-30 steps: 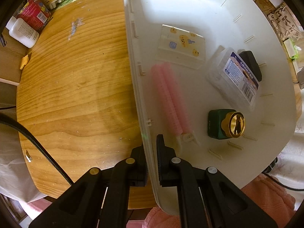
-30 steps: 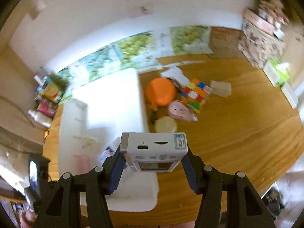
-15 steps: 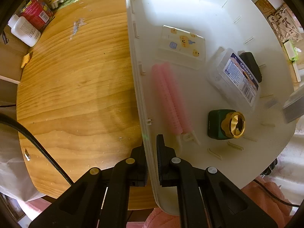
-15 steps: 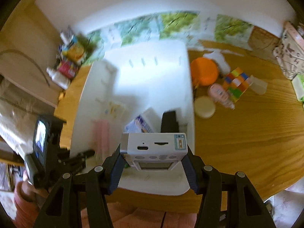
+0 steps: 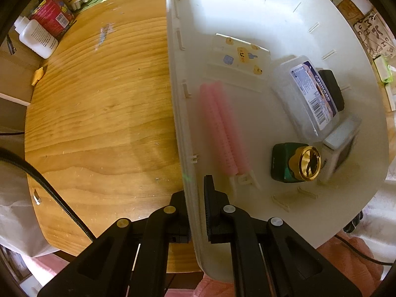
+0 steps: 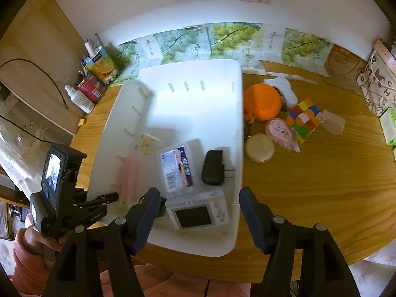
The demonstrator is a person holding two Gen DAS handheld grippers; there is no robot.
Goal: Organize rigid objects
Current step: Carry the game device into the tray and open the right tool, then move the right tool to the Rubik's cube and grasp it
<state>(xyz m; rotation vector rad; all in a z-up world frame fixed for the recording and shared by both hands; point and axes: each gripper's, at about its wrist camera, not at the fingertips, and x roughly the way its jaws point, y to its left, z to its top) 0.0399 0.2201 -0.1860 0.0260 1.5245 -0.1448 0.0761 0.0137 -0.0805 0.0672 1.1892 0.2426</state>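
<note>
while opening, right gripper (image 6: 196, 219) downward

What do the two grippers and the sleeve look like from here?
Left gripper: black angular arms, silver rivets, black ribbed pads, a braided black cable alongside, and a small lit screen on its body. Right gripper: the same black frame, with dark blue pads. The sleeve is pink fleece.

A round wooden table (image 6: 309, 198) stands against a white wall (image 6: 173, 2) (grape posters (image 6: 230, 37) along its base).
</note>
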